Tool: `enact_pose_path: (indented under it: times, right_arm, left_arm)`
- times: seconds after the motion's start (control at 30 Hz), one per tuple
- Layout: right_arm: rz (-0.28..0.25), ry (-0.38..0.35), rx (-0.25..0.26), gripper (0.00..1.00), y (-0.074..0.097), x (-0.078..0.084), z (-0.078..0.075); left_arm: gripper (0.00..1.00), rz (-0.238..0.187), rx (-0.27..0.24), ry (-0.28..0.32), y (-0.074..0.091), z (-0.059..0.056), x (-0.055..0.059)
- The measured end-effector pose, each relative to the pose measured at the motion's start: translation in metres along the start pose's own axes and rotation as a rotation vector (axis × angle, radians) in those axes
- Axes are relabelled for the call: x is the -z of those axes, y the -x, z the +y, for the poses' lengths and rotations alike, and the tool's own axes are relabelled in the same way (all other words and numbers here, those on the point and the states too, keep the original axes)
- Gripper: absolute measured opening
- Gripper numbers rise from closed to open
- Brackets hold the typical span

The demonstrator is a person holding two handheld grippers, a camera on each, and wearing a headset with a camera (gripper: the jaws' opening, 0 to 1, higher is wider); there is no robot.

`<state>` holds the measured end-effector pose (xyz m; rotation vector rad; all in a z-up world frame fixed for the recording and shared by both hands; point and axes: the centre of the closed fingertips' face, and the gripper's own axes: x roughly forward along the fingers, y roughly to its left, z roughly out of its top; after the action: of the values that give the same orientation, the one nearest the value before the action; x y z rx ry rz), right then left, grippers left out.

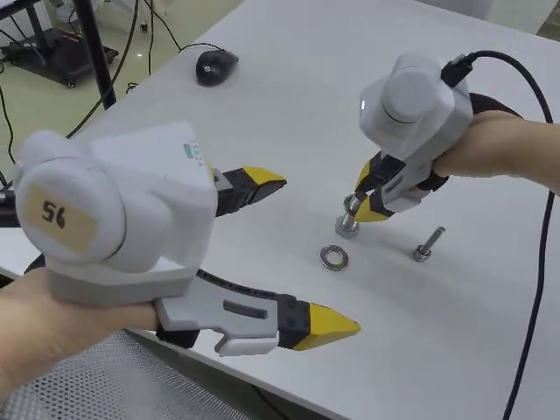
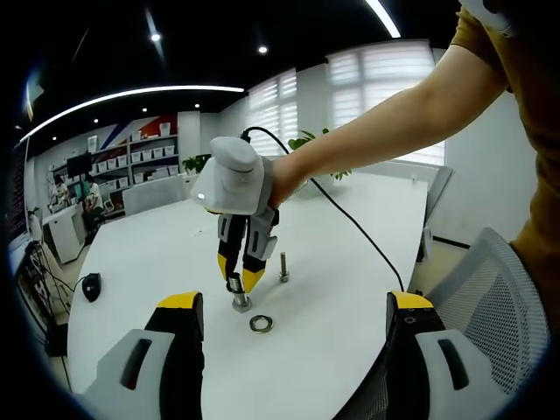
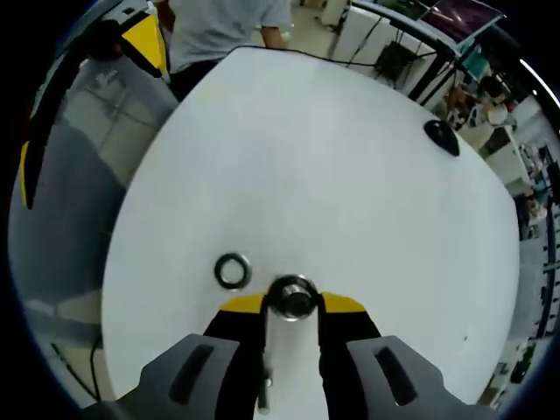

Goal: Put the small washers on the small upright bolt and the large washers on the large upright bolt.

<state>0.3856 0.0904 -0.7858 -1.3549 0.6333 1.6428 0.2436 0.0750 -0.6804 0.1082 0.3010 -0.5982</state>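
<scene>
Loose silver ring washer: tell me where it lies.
Head view: the silver washer lies flat, close in front of the large steel bolt at the right gripper's tips, left of the small bolt.

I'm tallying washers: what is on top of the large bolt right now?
The right gripper holds a washer at the top of the large bolt. The jaws cover much of the shaft, so any washers on it cannot be counted.

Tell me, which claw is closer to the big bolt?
Right. The right claw holds a washer right over the big bolt; the left claw hangs open, well back.
</scene>
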Motion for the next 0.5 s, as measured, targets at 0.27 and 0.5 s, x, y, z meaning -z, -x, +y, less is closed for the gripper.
enact_pose_path:
  times: [0.27,0.5]
  right_arm:
    - [0.006,-0.006,-0.014,0.22,-0.014,0.004,0.003]
    - [0.000,-0.016,-0.024,0.23,-0.020,0.005,0.005]
  left_arm:
    - [0.86,0.004,0.005,0.001,-0.002,-0.001,0.000]
    - [0.85,0.007,0.003,0.007,-0.003,0.000,0.002]
